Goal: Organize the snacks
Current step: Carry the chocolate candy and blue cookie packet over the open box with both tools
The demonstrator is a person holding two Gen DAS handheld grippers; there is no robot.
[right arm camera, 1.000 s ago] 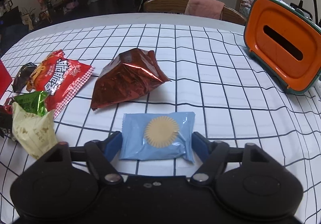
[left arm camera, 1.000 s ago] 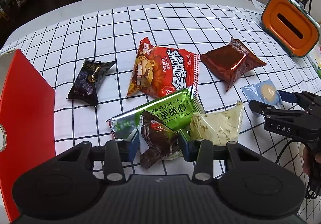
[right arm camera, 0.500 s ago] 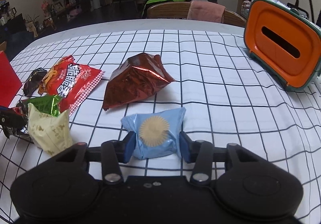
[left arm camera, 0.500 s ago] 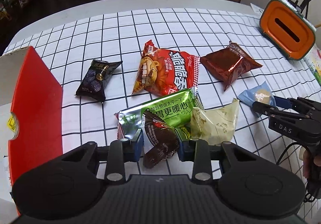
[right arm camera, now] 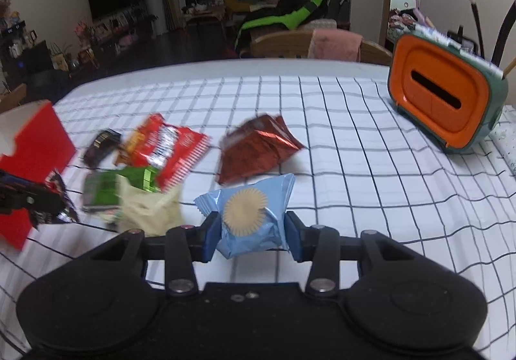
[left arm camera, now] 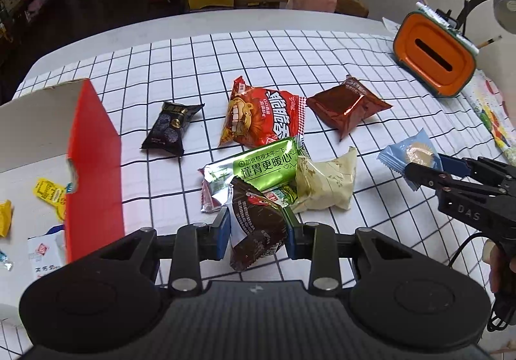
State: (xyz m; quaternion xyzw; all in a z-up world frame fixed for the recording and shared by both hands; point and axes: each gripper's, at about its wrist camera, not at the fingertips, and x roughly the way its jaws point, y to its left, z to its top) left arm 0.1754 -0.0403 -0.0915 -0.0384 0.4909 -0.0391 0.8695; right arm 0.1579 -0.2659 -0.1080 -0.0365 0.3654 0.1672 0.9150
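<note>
The dark brown snack packet (left arm camera: 256, 224) sits pinched between the blue pads of the left gripper (left arm camera: 257, 229), jaws clamped on its crumpled sides, lifted clear of the checked tablecloth (left arm camera: 290, 50). Over on the other side, the right gripper (right arm camera: 253, 236) is squeezed onto the light blue biscuit packet (right arm camera: 251, 215), the round biscuit print facing the camera, the wrapper bulging above the fingers. In the left wrist view that same blue packet (left arm camera: 409, 157) shows at the tip of the right gripper (left arm camera: 429, 171), up off the cloth.

Just behind the brown packet lies the green foil bar (left arm camera: 261, 163), partly overlapped by the cream wrapped snack (left arm camera: 325, 186), which touches it on the right. Beyond them the red chip bag (left arm camera: 261, 118) lies flat, its lower edge touching the green bar. The black packet (left arm camera: 171, 131) sits apart to its left, the copper-red foil pouch (left arm camera: 348, 105) apart to its right.

At the left edge stands the open red box (left arm camera: 93, 166), with yellow and white packets (left arm camera: 48, 195) already lying inside. Far right, the orange tissue holder (left arm camera: 435, 60) stands near the table's edge. The right wrist view is blurred on its left side.
</note>
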